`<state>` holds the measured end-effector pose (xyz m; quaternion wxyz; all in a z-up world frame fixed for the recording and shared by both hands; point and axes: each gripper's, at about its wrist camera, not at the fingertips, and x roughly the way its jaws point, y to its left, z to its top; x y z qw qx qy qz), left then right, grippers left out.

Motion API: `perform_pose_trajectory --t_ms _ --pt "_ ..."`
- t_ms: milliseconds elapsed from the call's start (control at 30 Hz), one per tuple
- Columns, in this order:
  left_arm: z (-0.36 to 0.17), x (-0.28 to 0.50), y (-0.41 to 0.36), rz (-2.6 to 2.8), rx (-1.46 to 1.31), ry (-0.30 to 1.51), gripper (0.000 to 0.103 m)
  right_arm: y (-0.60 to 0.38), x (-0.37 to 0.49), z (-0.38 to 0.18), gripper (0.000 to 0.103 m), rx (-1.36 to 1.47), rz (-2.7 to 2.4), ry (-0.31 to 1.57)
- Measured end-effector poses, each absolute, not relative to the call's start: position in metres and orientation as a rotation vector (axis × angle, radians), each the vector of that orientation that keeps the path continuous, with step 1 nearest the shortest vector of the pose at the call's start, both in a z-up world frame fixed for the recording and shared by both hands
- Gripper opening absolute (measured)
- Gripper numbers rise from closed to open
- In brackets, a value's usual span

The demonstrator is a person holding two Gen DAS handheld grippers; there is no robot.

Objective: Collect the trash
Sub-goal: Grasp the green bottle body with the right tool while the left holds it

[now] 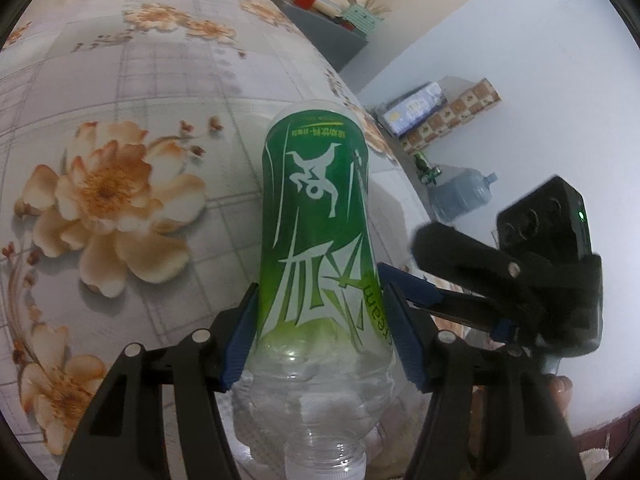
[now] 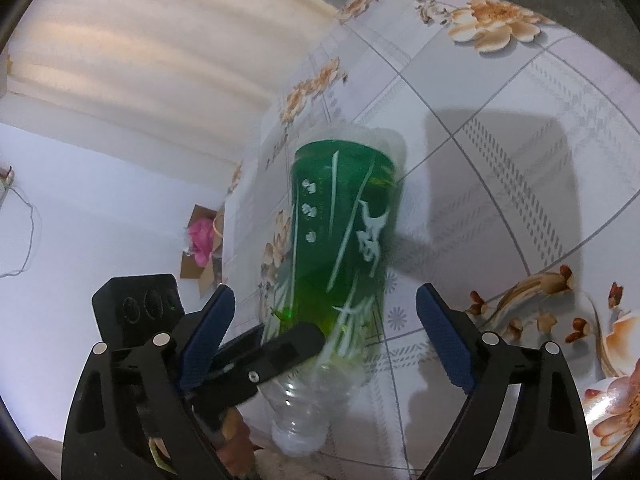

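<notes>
Left gripper (image 1: 320, 316) clamped on bottle (image 1: 320, 240), right gripper (image 2: 324, 340) spread apart beside it: best carried level, without squeezing.

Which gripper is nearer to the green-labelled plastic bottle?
Left. The left gripper is clamped on the bottle, pads against its sides. The right gripper is open, next to the bottle without gripping it.

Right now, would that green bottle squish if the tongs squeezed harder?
Probably: the green-labelled plastic bottle looks thin, clear and empty, so likely light and crushable. Held by the left tongs, its smooth round body might slip or roll if dropped.
</notes>
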<state>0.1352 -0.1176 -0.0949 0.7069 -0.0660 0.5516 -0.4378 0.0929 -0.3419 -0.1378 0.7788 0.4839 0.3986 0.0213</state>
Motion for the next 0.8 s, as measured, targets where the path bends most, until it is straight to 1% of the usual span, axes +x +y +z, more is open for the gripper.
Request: perform_pose_trajectory --t_ms 167,300,367,433,600,800 --pt "-0.095 0.126 -0.126 -1.005 -0.124 1.231 0.06 -0.342 0.092 -0.142 0.084 1.067 0.061 0.869" --pt "-0.094 0.121 -0.13 -1.013 -0.108 1.222 0.06 -0.338 0.094 -0.147 0.08 1.065 0.059 0.892" --pt "-0.093 0.122 -0.132 -1.017 -0.1 1.219 0.06 -0.337 0.095 -0.148 0.077 1.061 0.051 0.901" --pt "-0.093 0.122 -0.132 -1.021 -0.103 1.223 0.06 -0.336 0.096 -0.15 0.072 1.066 0.049 0.91" --pt "-0.093 0.121 -0.137 -1.022 -0.097 1.22 0.06 -0.336 0.095 -0.155 0.063 1.082 0.039 0.92" --pt "-0.091 0.117 -0.139 -1.023 -0.084 1.207 0.06 -0.342 0.086 -0.154 0.061 1.089 0.047 0.898"
